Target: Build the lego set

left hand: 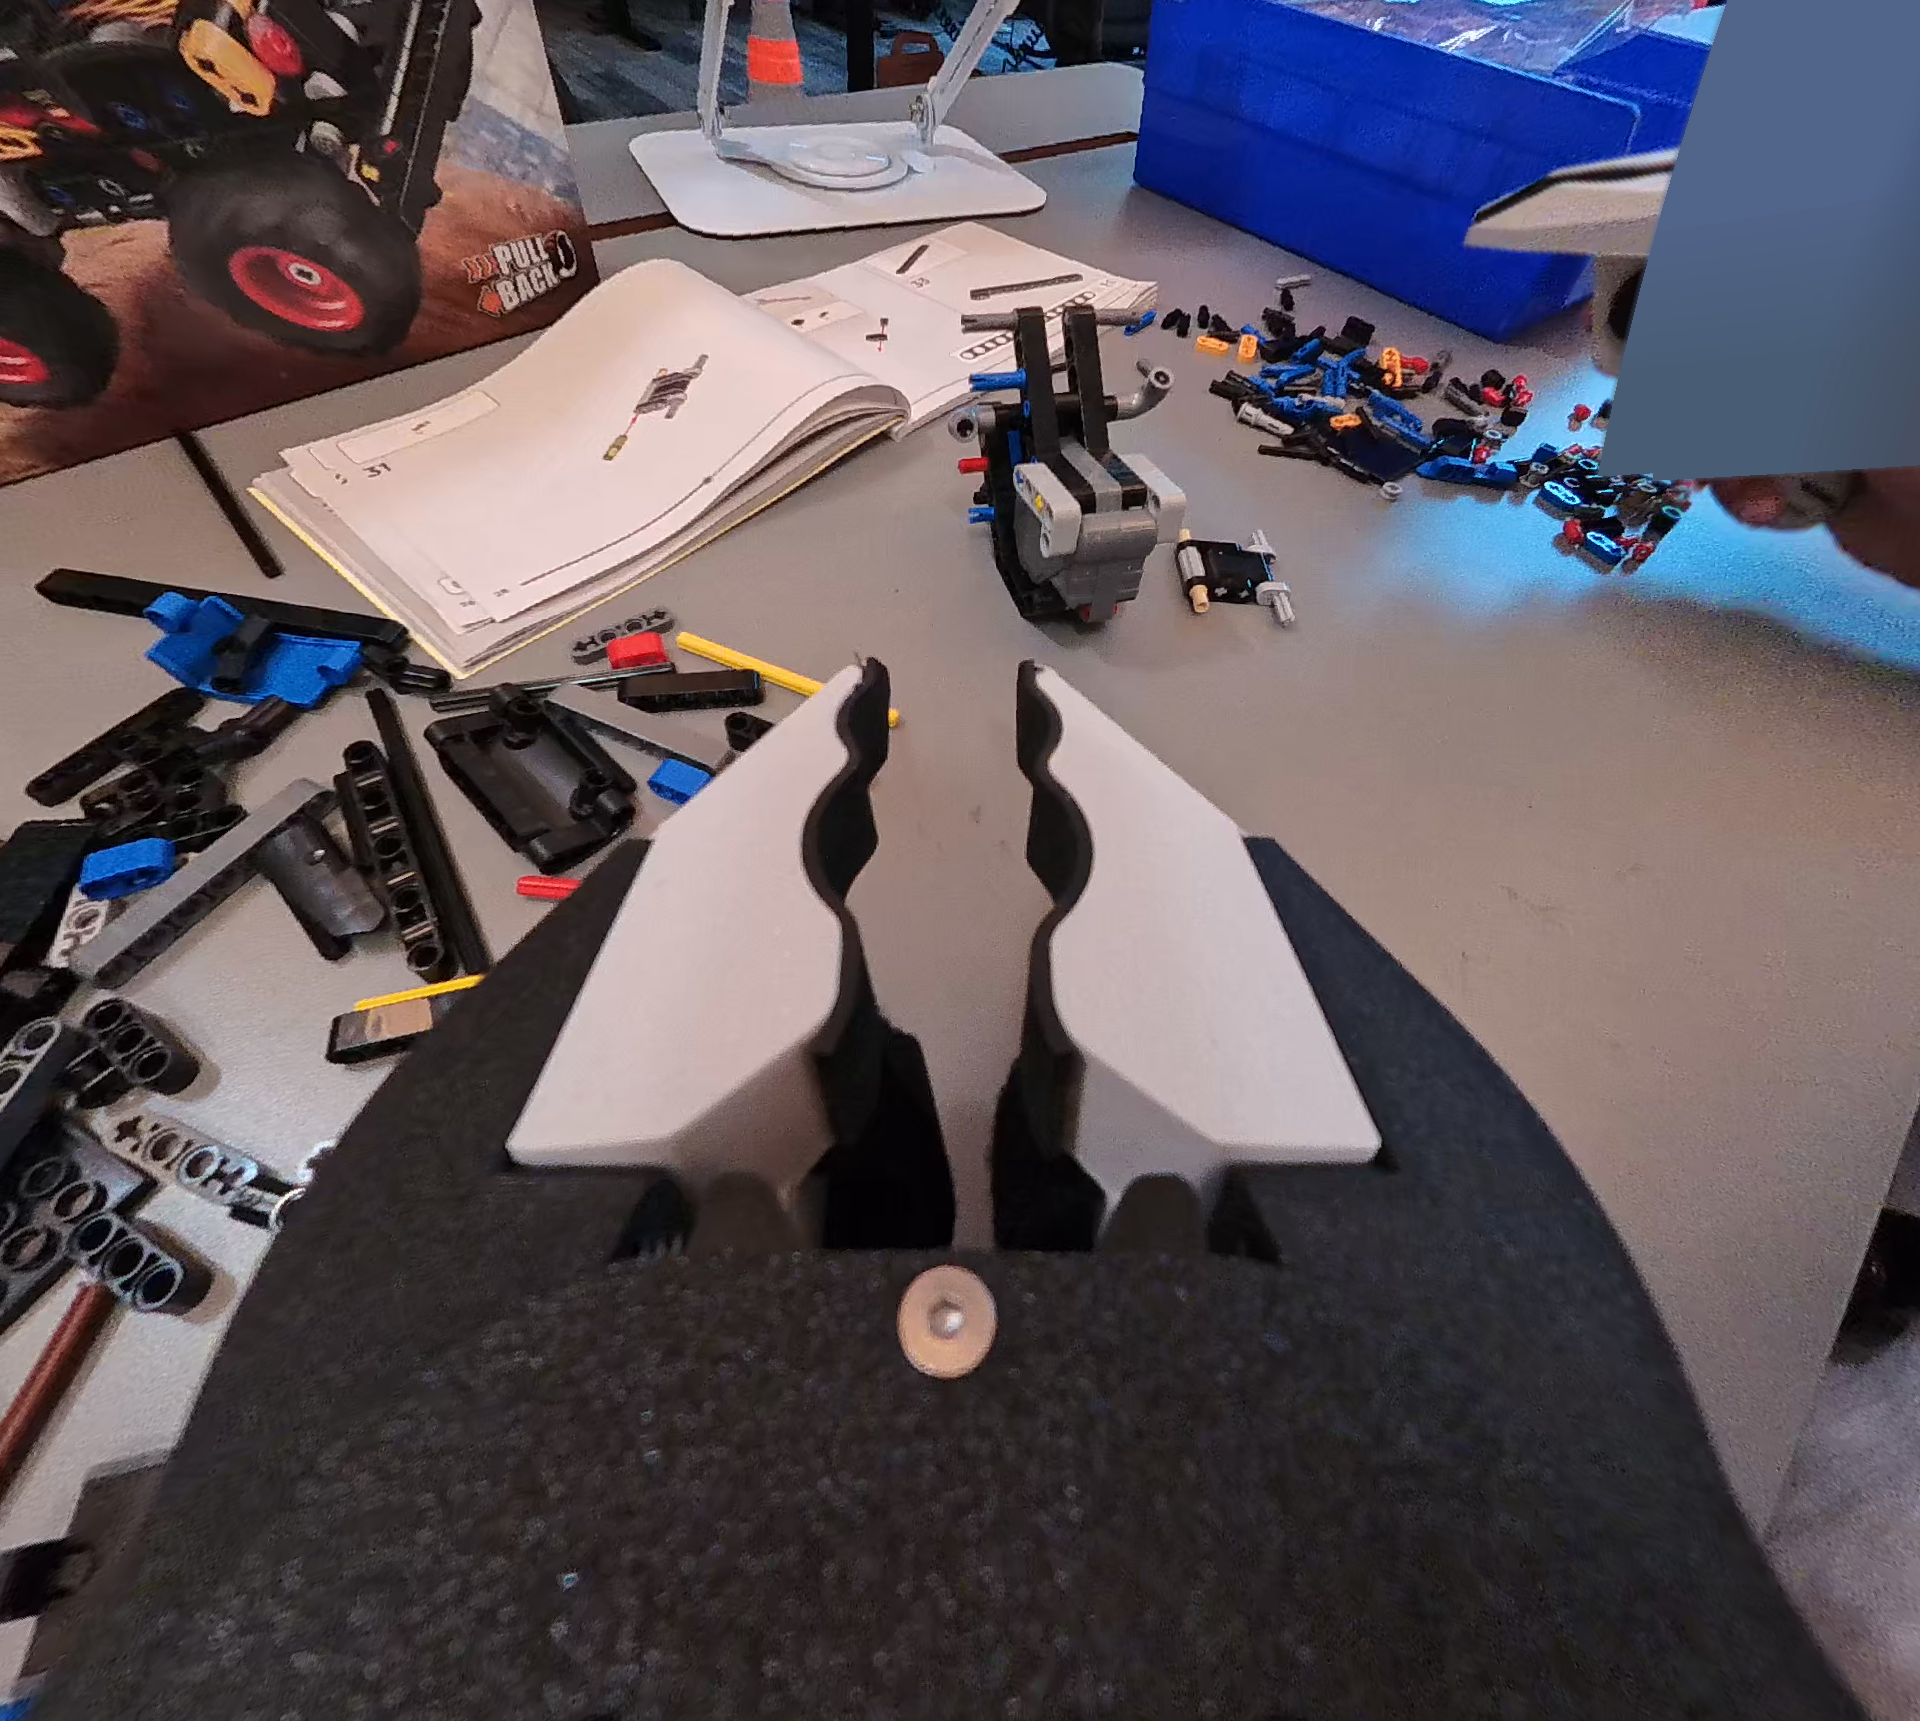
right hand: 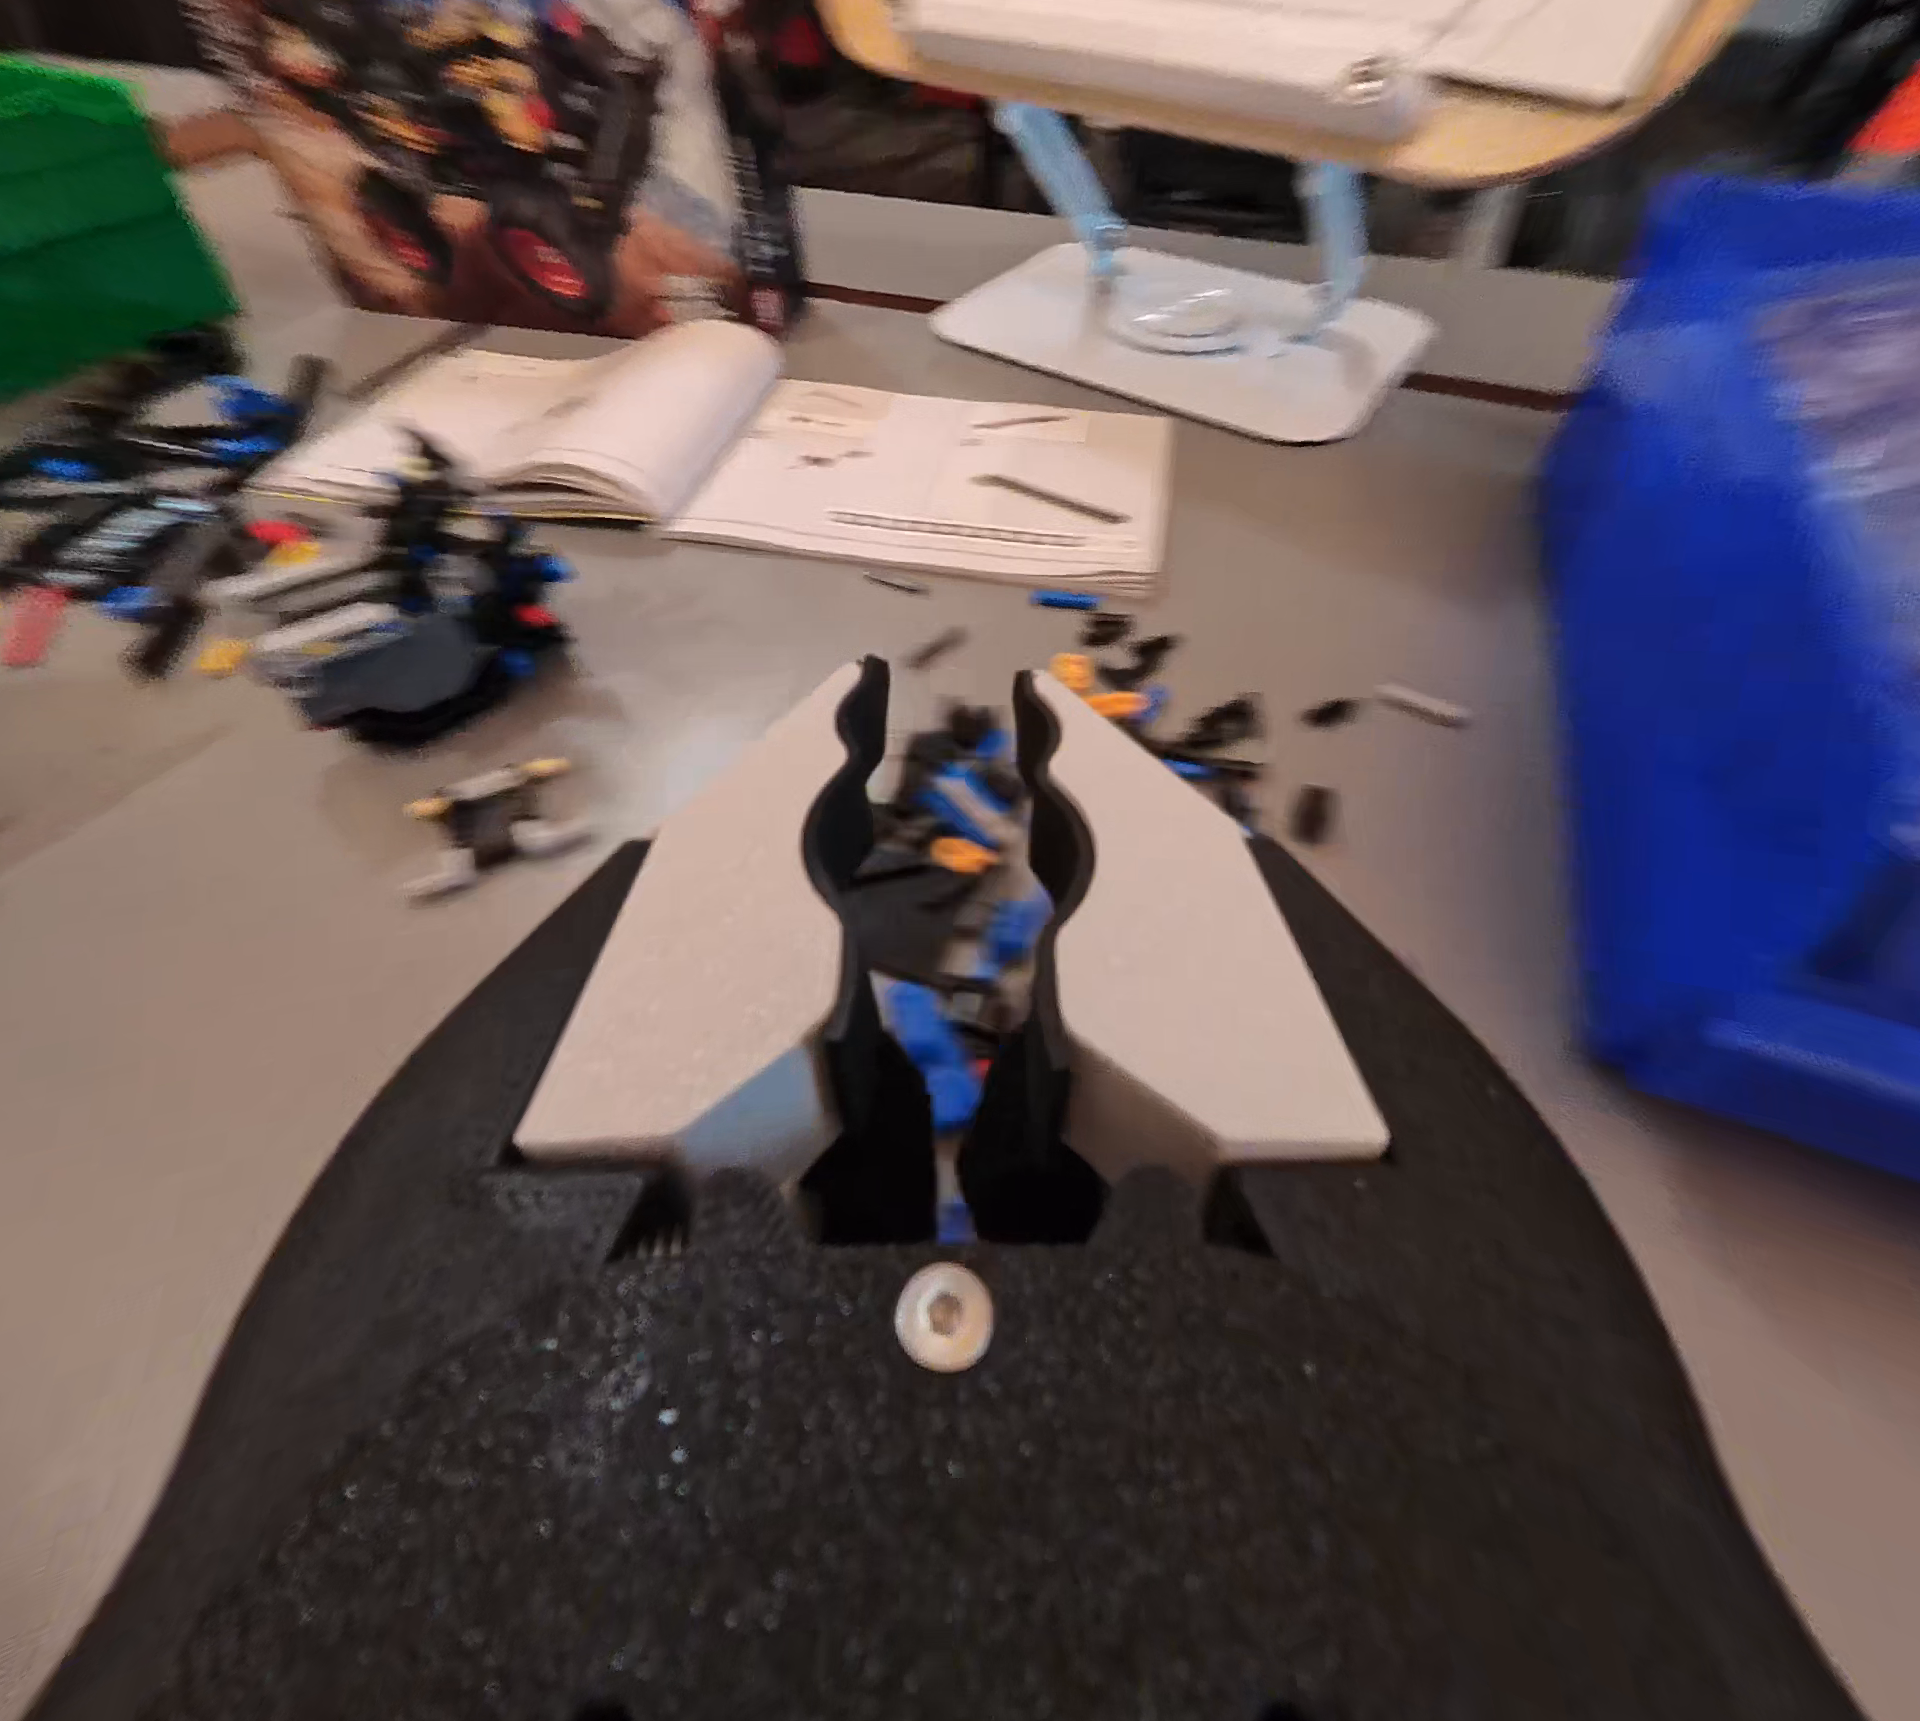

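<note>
Each wrist camera looks forward along its own fingers, low over the grey table. Both views share the open instruction booklet and white stand; the right view is blurred.

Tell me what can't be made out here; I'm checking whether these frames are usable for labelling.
- Right wrist view: motion blur smears the small parts pile between the open jaws; single pieces are unreadable.
- Left wrist view: a blanked patch covers the parts pile's right end and part of the blue bin.
- Left wrist view: the box is cut by the left edge.

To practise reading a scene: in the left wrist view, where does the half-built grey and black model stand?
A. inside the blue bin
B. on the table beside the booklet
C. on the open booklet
B: the model stands on the grey table, right of the open booklet.
</note>
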Available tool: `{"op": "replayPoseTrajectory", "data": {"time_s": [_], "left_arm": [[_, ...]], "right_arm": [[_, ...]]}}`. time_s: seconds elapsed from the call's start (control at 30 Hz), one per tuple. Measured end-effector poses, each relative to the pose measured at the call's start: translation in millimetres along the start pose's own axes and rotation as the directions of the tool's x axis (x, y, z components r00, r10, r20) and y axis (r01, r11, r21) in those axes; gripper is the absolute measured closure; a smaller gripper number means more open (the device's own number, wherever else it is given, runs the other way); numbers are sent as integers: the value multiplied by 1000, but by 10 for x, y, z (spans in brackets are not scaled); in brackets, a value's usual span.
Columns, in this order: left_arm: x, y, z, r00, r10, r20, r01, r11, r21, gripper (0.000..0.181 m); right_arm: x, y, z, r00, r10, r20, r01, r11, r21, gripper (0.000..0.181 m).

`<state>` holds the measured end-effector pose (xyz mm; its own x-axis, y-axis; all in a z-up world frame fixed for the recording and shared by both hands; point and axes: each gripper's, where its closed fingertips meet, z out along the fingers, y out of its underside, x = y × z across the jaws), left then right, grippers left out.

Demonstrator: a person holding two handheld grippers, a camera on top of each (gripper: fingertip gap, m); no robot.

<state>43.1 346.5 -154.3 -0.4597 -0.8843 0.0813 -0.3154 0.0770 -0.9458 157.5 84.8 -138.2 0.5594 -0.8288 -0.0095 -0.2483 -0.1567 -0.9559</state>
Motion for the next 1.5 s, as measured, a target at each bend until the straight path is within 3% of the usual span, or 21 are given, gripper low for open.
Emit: {"op": "replayPoseTrajectory", "data": {"time_s": [0.13,0.33,0.67,1.0,1.27,1.5], "left_arm": [[4,-2,-3,1000,9,4,-9,1000,3,159],[5,5,3,1000,5,0,-5,1000,-4,158],[-15,20,16,1000,-19,-5,19,1000,-17,158],[-36,27,23,1000,-31,2,31,999,-23,158],[-39,25,21,1000,-29,7,29,999,-20,158],[-35,27,22,1000,-28,6,28,999,-22,158]], "right_arm": [[616,151,9,978,-77,-194,50,989,-141,156],[969,354,138,969,-66,-237,-1,962,-274,157],[1042,603,338,969,-87,-231,-15,913,-407,157],[997,603,404,976,-52,-212,-43,906,-420,158],[970,656,429,979,-40,-199,-52,898,-437,174],[961,643,425,981,-54,-188,-34,899,-436,175]]}}
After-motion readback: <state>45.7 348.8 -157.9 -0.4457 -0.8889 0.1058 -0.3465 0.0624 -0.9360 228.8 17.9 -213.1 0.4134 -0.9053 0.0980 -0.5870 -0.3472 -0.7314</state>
